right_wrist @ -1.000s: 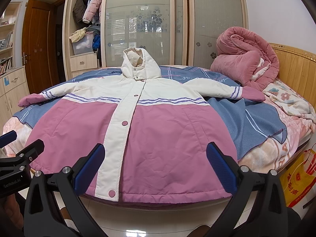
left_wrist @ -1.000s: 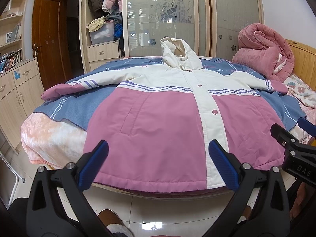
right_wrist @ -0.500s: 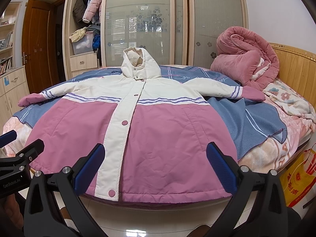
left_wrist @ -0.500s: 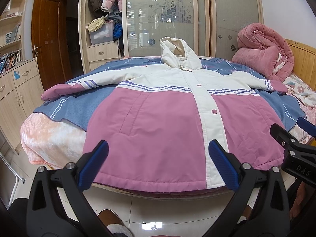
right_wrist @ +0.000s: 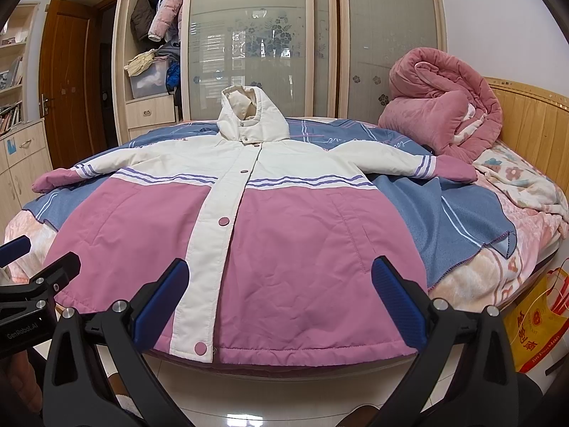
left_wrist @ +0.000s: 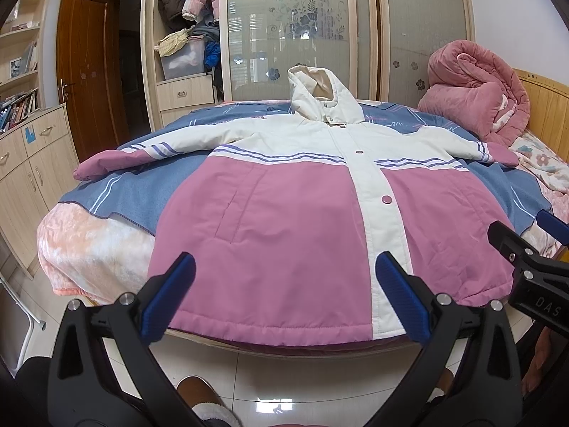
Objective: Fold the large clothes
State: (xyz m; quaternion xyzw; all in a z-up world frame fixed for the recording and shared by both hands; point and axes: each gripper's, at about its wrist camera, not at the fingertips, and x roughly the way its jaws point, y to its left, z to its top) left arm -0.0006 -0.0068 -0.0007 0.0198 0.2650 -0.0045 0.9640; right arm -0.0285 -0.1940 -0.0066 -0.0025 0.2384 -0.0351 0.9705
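A large pink and white hooded jacket [left_wrist: 284, 220] lies flat, front up and buttoned, on a bed, sleeves spread to both sides, hem at the near edge. It also shows in the right wrist view [right_wrist: 284, 242]. My left gripper [left_wrist: 284, 299] is open and empty, held just in front of the hem at its left half. My right gripper [right_wrist: 281, 302] is open and empty in front of the hem's right half. The right gripper's body [left_wrist: 533, 277] shows at the right edge of the left wrist view, and the left gripper's body [right_wrist: 32, 295] at the left edge of the right wrist view.
The bed has a blue blanket [left_wrist: 117, 195] under the jacket. A rolled pink quilt [right_wrist: 444, 121] sits at the far right by the wooden headboard [right_wrist: 533, 121]. A wardrobe [left_wrist: 291, 35] stands behind, drawers [left_wrist: 32, 163] at left. A yellow bag [right_wrist: 537, 327] is on the floor at right.
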